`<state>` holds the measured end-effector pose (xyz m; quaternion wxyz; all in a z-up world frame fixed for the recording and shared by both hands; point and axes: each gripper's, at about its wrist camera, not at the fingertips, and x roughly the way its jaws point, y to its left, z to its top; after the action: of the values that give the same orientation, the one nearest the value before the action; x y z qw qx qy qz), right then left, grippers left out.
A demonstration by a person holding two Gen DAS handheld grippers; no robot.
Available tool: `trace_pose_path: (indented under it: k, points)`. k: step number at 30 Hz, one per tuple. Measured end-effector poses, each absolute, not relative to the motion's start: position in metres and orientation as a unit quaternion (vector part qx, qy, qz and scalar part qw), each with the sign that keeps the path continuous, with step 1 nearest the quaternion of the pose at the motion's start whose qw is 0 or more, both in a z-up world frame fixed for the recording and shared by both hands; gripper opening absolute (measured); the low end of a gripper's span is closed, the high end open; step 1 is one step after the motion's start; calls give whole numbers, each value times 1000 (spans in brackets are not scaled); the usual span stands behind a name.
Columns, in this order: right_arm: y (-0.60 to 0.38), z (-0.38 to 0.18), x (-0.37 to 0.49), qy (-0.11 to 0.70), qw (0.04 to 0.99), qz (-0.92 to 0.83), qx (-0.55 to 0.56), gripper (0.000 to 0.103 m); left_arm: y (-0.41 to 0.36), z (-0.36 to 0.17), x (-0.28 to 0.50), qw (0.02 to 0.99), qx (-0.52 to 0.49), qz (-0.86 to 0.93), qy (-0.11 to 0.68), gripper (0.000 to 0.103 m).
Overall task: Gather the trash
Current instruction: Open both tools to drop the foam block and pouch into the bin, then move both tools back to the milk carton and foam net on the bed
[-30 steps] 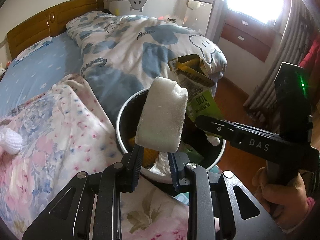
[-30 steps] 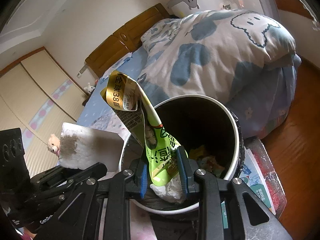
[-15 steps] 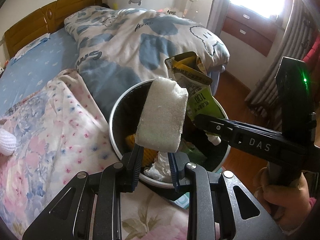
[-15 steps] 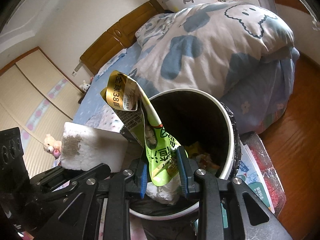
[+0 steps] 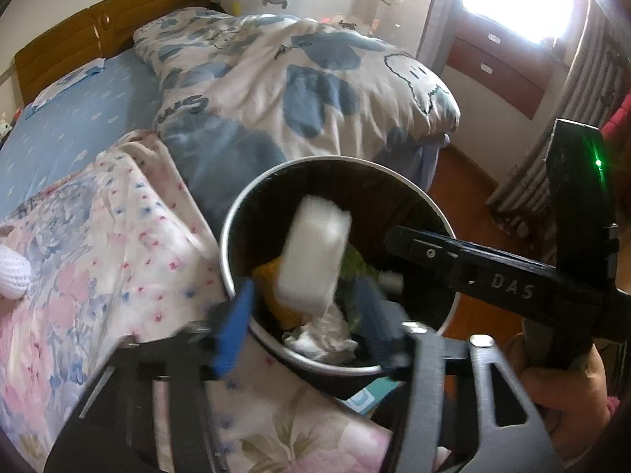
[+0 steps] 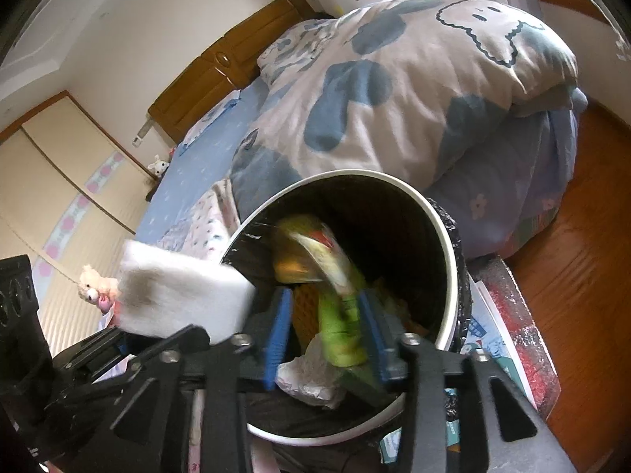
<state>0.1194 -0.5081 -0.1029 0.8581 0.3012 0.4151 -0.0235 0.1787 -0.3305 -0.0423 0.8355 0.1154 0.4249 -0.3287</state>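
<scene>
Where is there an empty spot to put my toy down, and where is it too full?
Free: the plain blue sheet between the wooden headboard and the flowered blanket. Also the bare wood floor right of the bin. Crowded: inside the bin, where both grippers are opening over the white foam block and green wrapper.

Left gripper [image 5: 307,319] and right gripper [image 6: 325,333] both angled steeply down side by side, jaws on each opening and blurred, pads clear of anything between them, right gripper's handle wrapped by a hand [image 5: 564,394] at lower right.
</scene>
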Motion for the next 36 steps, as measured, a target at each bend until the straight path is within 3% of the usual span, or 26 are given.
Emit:
trace_pose_path:
  k: [16,36]
  points:
    - [-457,-75,99,384,882,-11,272,87,-229,-55,162,849,39,-277,449,61]
    - [-313,-84,131,419,880,85,207,92,-51,-62,155,887,-45,-136,439,65]
